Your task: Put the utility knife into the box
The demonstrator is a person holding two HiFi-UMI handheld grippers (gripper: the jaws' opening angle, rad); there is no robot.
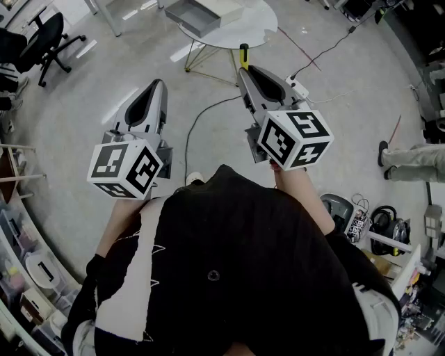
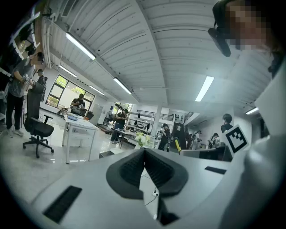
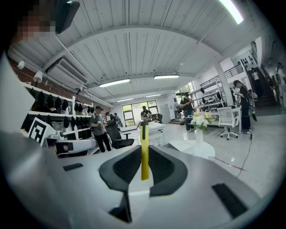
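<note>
Your right gripper [image 3: 143, 151] pinches the yellow utility knife [image 3: 144, 134], near side of the table [image 1: 259, 31]. Left gripper [image 2: 144, 153]: pressed together, nothing between. Grey box [image 1: 198, 14] sits on that far table.

The box [image 1: 198, 15] sat on the round table [image 1: 254, 29], ahead of the left gripper [image 1: 158, 85] and right gripper [image 1: 243, 71]. The utility knife [image 3: 144, 152] stood upright between the right gripper's jaws.
</note>
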